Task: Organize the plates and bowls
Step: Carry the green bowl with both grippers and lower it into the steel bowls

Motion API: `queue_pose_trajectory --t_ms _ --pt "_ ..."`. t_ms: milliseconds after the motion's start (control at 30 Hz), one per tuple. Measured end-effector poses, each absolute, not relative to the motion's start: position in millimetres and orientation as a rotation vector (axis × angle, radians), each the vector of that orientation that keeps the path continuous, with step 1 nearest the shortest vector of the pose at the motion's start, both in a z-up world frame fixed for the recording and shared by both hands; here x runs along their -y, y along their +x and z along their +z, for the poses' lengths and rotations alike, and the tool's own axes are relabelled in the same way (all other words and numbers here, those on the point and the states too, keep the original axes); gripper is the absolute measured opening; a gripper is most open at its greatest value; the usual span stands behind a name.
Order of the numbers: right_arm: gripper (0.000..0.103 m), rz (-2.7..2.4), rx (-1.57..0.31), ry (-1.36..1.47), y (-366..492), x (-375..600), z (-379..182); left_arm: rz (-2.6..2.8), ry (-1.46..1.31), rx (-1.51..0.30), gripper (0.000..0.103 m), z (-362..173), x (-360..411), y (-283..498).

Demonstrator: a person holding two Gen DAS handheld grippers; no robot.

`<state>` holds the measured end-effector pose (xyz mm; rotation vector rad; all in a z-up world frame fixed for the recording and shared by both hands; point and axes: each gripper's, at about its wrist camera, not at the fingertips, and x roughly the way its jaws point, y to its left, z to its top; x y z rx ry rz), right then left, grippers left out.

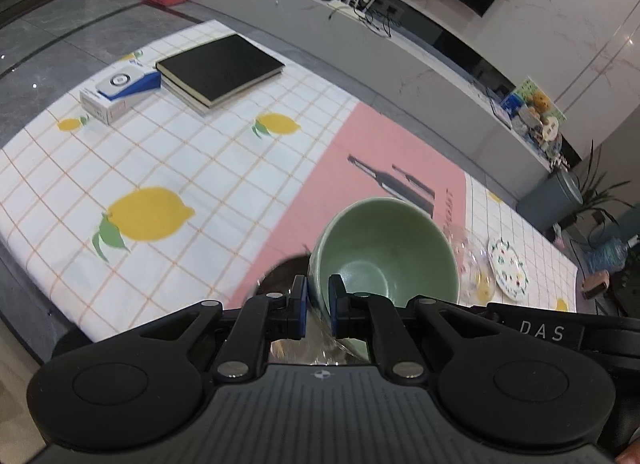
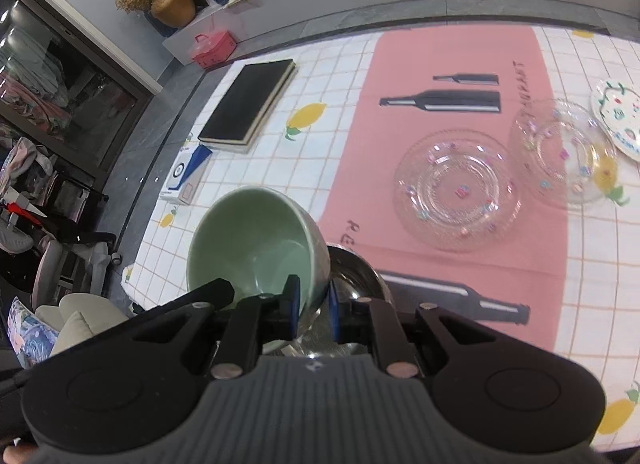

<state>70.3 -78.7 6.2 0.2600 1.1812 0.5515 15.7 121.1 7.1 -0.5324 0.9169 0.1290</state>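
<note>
The green bowl (image 1: 384,252) is off the desk (image 1: 180,168), tilted, its mouth turned up and away from you toward the pink mat (image 2: 452,136); being round, it has no long axis to speak of. Your left gripper (image 1: 318,302) has its fingers narrow, pinching the near rim; your right gripper (image 2: 312,304) is likewise narrow on the rim at the other side (one pad inside, one outside). A steel bowl (image 2: 360,272) sits just below and beside it. Two clear glass plates (image 2: 458,188) and a patterned plate (image 2: 618,112) lie apart on the desk. Judged step: carrying the bowl to be stacked. The next move calls for levelling it and lowering both hands together.
</note>
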Motion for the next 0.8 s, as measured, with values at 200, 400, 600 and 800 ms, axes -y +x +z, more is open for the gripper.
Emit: queue_pose_trajectory --t_ms 200,400,600,800 --pt "0.013 0.533 -1.23 0.283 64 91 -10 0.12 -0.537 -0.975 0.011 -7 -112 9" --pt "0.013 0.526 -1.255 0.281 62 93 -21 0.124 -0.537 -1.008 0.011 -16 -111 9" --pt "0.013 0.511 -1.284 0.263 65 89 -31 0.122 -0.524 -1.035 0.011 -26 -111 14" --pt "0.013 0.507 -1.307 0.25 68 84 -38 0.128 -0.51 -1.048 0.011 -29 -113 16"
